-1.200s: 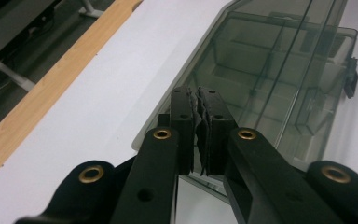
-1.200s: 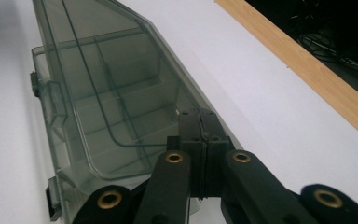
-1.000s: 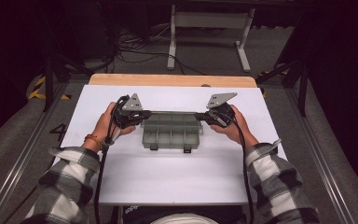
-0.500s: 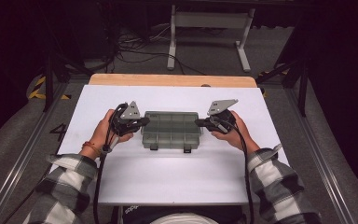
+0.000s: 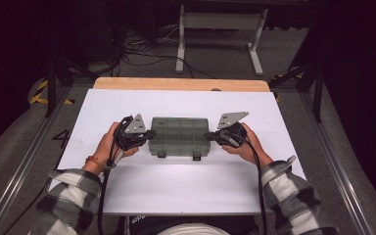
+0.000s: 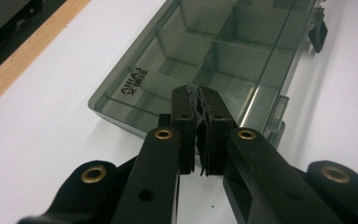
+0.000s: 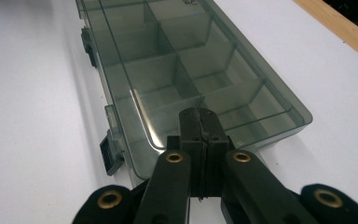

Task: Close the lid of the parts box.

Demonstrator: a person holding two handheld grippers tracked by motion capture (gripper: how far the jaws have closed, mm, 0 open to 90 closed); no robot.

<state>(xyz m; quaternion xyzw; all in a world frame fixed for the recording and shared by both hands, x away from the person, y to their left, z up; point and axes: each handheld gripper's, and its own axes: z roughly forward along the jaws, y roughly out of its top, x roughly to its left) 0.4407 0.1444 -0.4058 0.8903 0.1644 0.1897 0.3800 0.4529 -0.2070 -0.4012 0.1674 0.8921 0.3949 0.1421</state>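
A smoky, see-through compartment box (image 5: pixel 180 136) is seen lying flat near the middle of the white counter (image 5: pixel 186 186), its lid closed and its two latches (image 5: pixel 196 156) turned toward the person. The left gripper (image 5: pixel 149 133) is held at the box's left end and the right gripper (image 5: pixel 209 135) at its right end, so that the box is flanked between them. In the left gripper view the fingers (image 6: pixel 186 126) are pressed together with nothing between them, their tips placed against or just over the short end wall of the box (image 6: pixel 223 60) (actual contact cannot be told). In the right gripper view the fingers (image 7: pixel 191 135) are likewise pressed together and empty, and are set at the near end of the box (image 7: pixel 177 65), over its edge. Dividers are visible through the lid in both gripper views, and the compartments in sight are empty. A strip of bare wood (image 5: pixel 181 84) is seen along the far edge of the counter.
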